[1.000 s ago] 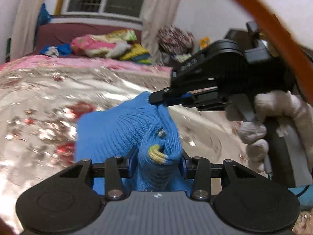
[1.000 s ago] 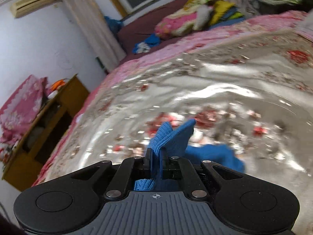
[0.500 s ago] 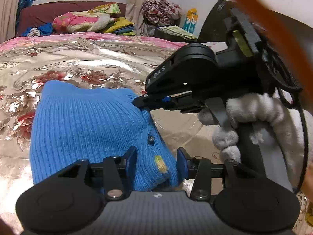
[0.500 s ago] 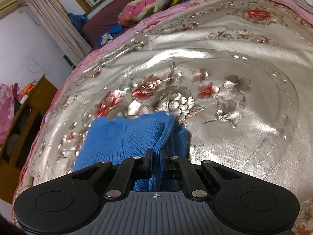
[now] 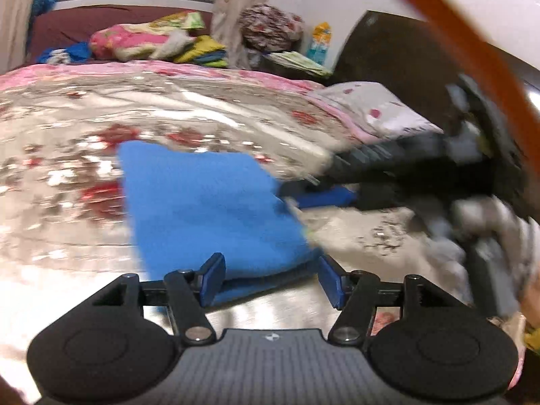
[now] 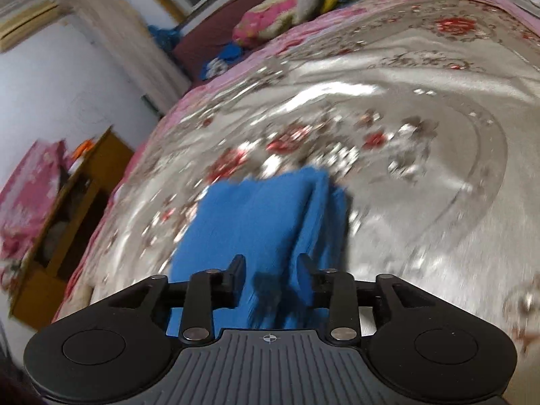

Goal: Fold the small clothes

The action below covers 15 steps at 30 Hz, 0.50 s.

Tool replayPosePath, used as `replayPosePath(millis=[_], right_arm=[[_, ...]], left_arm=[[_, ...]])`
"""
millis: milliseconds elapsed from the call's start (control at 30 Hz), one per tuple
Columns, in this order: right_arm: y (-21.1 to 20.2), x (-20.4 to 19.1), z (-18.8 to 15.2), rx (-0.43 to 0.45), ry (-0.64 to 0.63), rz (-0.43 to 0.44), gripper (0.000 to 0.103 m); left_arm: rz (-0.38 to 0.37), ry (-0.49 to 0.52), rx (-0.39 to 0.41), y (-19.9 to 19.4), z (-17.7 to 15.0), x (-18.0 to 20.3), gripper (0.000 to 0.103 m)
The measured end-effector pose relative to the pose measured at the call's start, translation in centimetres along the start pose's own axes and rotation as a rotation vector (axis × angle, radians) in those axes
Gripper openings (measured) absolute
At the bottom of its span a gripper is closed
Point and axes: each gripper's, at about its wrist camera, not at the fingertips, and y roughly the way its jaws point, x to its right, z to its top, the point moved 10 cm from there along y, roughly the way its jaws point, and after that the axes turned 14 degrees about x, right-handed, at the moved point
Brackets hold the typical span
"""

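A small blue knitted garment point(image 5: 209, 209) lies folded and flat on the shiny flowered bedspread point(image 5: 67, 155). My left gripper point(image 5: 271, 278) hovers at its near edge, jaws opening, with the cloth's edge between the pads but not pressed. In the right wrist view the same blue garment point(image 6: 263, 222) lies doubled, its fold line running away from me. My right gripper point(image 6: 271, 278) is opening too, the cloth lying loose between its fingers. The right gripper point(image 5: 324, 195) also shows blurred at the garment's right side in the left wrist view, held by a gloved hand point(image 5: 479, 236).
Piled bedding and clothes point(image 5: 141, 40) lie at the far side of the bed. A patterned pillow point(image 5: 368, 108) and dark headboard point(image 5: 388, 54) stand at the right. A wooden cabinet point(image 6: 67, 222) stands beside the bed's left edge.
Both grippers have let go of the blue garment and their jaws have spread. The garment went from hanging bunched to lying flat and folded on the bedspread. Both hands pulled back a little.
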Motion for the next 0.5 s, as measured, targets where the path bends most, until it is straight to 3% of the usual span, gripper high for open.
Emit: replayPosePath(millis=[100, 167, 200, 367, 500], right_arm=[[-0.7, -1.2, -2.2, -0.040, -0.053, 0.009, 0.034], [-0.1, -0.9, -3.1, -0.053, -0.105, -0.040, 0.031], [0.3, -0.5, -3.4, -0.065, -0.102, -0.058, 0.009], [-1.3, 1.3, -2.6, -0.018, -0.108, -0.113, 0.007], [-1.0, 3.6, -3.6, -0.044, -0.101, -0.187, 0.009]], left_arm=[[0.060, -0.004, 0.005, -0.5, 0.4, -2.2, 0.065], [0.084, -0.022, 0.007, -0.4, 0.7, -3.2, 0.065], [0.088, -0.033, 0.013, -0.5, 1.0, -3.6, 0.065], [0.101, -0.064, 0.040, 0.7, 1.8, -4.9, 0.068], [0.131, -0.136, -0.006, 2.7, 1.1, -6.9, 0.068]])
